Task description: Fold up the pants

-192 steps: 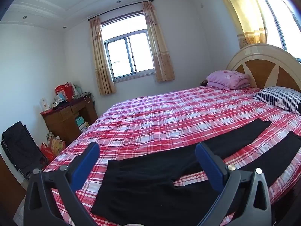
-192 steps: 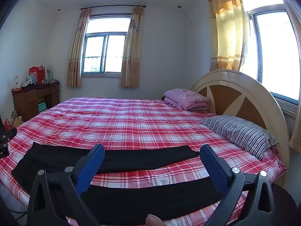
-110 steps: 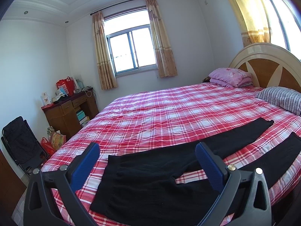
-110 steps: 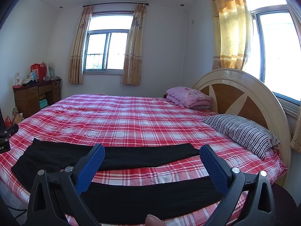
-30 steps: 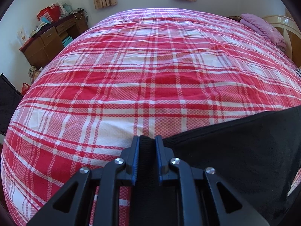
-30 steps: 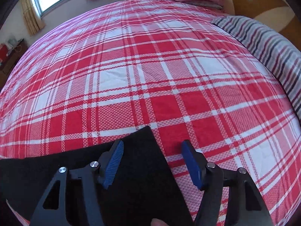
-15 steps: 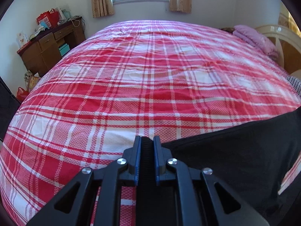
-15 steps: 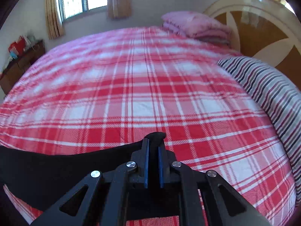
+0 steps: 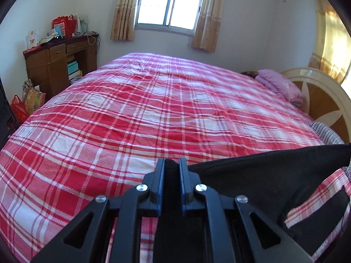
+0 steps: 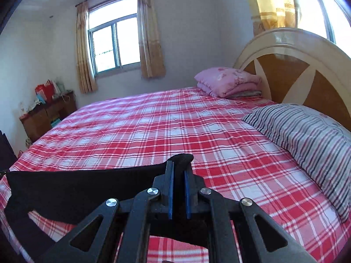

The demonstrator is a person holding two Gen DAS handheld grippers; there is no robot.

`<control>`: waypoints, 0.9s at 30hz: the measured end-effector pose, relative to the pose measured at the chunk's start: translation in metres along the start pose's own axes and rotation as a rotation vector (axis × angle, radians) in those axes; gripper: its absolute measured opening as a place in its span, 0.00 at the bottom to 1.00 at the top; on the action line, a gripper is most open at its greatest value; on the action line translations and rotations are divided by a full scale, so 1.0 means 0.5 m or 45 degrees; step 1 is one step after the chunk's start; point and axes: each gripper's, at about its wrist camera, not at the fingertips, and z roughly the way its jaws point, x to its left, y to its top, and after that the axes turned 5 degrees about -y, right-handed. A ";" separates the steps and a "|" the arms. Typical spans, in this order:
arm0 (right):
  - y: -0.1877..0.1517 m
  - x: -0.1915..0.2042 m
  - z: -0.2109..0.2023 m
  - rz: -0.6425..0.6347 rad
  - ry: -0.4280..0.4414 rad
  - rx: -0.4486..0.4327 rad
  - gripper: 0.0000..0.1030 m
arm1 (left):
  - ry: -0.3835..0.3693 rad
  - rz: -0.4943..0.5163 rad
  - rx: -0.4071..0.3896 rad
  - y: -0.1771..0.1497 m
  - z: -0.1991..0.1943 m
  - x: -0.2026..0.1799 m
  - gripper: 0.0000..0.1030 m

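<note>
Plaid bed (image 9: 131, 114); left gripper (image 9: 170, 164), right gripper (image 10: 178, 166) each clamp black pants (image 9: 263, 175); no legible writing.

Both grippers, formerly open above flat black pants (image 9: 263, 182), now clamp the fabric: left gripper (image 9: 170, 168) and right gripper (image 10: 177, 171) lift one leg off the bedspread (image 9: 131, 120).

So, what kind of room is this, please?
Most likely a home bedroom: a large bed with a red plaid sheet, an arched headboard behind a striped pillow, and a cluttered wooden desk near the curtained window.
</note>
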 end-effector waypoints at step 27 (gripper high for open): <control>-0.242 -0.104 -0.199 0.159 -0.026 0.216 0.05 | -0.165 0.133 0.029 -0.270 -0.147 0.036 0.16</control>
